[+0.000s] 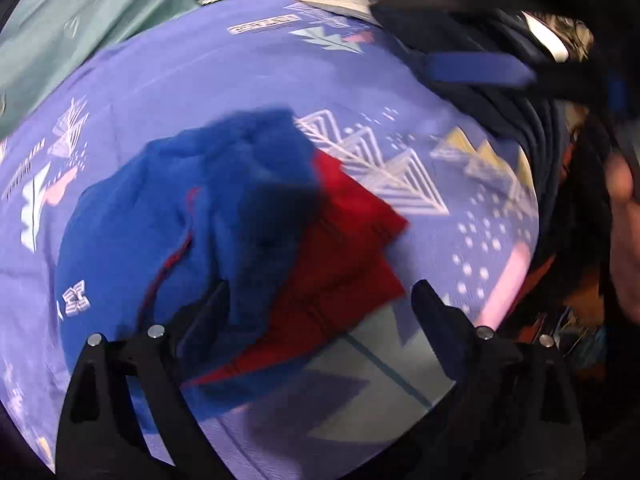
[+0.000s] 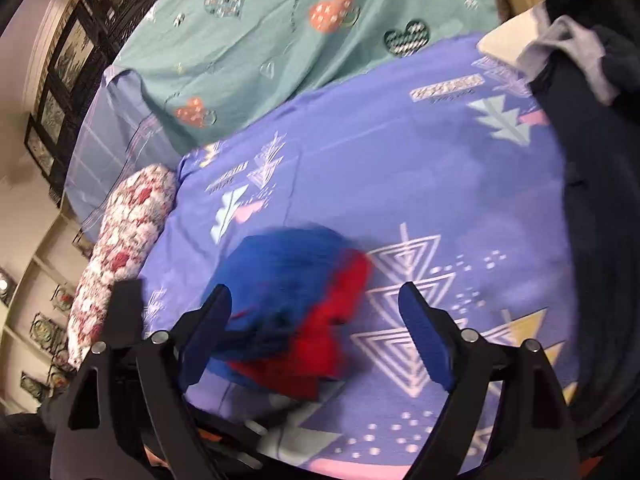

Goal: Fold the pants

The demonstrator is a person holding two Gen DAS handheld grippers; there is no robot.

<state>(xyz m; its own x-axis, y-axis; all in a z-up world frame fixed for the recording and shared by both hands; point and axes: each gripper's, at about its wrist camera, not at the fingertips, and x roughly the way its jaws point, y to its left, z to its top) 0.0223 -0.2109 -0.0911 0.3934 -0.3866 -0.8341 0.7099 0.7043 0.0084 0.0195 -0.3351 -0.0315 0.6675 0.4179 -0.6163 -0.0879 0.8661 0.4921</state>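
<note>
A: Far left, a rolled pillow in red-and-white floral cloth [image 2: 124,240], clear of the work. Just right of it, the blue fleece pants with red cuffs [image 2: 288,304], bunched in a loose heap on the purple bedsheet printed with white triangles [image 2: 400,168].

B: Same heap from the left wrist view: blue bulk to the left, red panels [image 1: 344,264] fanned out to the right. Left gripper [image 1: 320,300] spread wide above the pile, pinching nothing.

A: Right gripper [image 2: 316,308] also spread wide, straddling the heap, pads apparently not pressing cloth. Further right, a dark navy garment [image 2: 592,184] draped along the bed edge.

B: Risks, judged from here: grabbing several layers at once from so crumpled a pile, giving a crooked fold. Also catching the sheet under a pad and dragging it along. Fleece likely to slump if pinched off-centre.
</note>
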